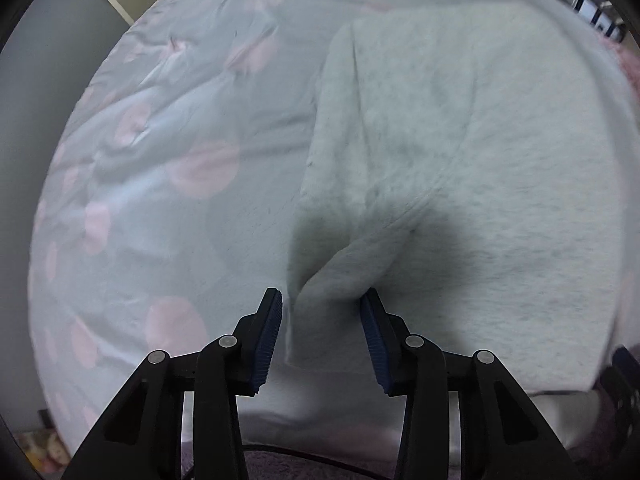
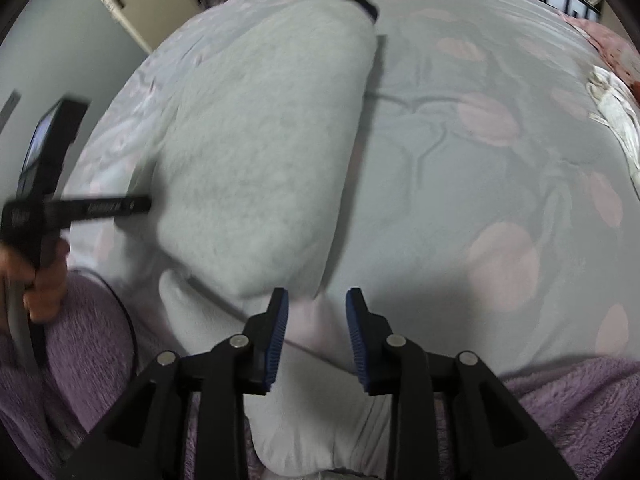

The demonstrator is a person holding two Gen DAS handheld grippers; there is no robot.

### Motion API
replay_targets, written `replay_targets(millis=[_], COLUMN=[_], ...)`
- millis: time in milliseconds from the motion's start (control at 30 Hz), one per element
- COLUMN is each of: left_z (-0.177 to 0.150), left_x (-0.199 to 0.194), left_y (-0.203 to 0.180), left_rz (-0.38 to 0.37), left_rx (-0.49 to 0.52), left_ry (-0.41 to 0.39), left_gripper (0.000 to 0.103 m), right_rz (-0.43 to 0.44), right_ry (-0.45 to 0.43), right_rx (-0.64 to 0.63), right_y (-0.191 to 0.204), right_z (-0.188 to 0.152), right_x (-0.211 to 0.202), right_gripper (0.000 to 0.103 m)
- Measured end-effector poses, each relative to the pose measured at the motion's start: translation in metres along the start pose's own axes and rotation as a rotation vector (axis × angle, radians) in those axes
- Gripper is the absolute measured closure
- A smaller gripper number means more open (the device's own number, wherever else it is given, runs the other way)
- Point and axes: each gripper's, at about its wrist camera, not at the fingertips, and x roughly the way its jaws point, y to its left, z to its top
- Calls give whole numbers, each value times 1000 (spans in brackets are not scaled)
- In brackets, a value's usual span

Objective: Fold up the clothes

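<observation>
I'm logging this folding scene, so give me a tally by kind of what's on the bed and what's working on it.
Grey garment: 1
Pink-spotted bed cover: 1
Claws, left and right, both open: 2
Total: 4

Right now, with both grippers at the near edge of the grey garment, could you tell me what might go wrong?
1. The left gripper is open, with a raised fold of the grey garment between its jaws; closing could pinch several layers at once.
2. The right gripper is open just beside the garment's edge and may close on the bedsheet instead.
3. Both views are blurred, so aim is uncertain.
</observation>
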Motion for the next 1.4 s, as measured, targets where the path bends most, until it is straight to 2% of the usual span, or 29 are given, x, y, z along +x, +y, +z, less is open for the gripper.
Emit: replay_targets(millis=[100,167,267,333,400,467,533,700,800,867,967,1067,1167,1233,1300,1400], left_z=[1,0,-4,-8,-11,-12,-13,-16,-24,-29,-37,-46,-28,-14,1,22], left_x=[4,3,2,5,8,11,13,15,2,-8,-23,-38,-40,-40,-40,-41], left_y=[-5,-3,10,22,33,39,40,42,58,70,88,106,99,93,86,76], left_rz=[34,22,-57,-122,-177,-205,-196,-166,-200,-227,-268,-308,-335,-351,-368,-393], left_rx=[18,15,-32,-83,-129,-152,-151,-155,-203,-240,-294,-349,-317,-288,-259,-215], left_ry=[13,9,9,21,35,49,59,67,4,-43,-114,-186,-228,-253,-278,-316], left_gripper=[60,60,59,58,58,58,58,58,58,58,58,58,58,58,52,51], right_rz=[5,-7,-27,-6,-38,-72,-112,-90,-79,-115,-57,-16,28,68,102,112], right_ry=[42,48,47,43,30,17,5,18,28,50,45,-2,-31,-42,-50,-57], right_rx=[-62,-79,-58,-20,-13,-8,-11,31,45,82,170,219,236,244,243,239], right_y=[14,19,23,24,25,26,25,12,11,2,-22,-34,-35,-34,-32,-34], right_z=[-7,-8,-2,3,3,4,2,-3,-7,-12,-16,-13,-8,-4,4,15], right_x=[14,21,36,44,45,45,44,41,36,32,18,-1,-9,-11,-10,-6], right_gripper=[64,61,61,61,62,74,88,93,95,99,96,95,90,84,79,77])
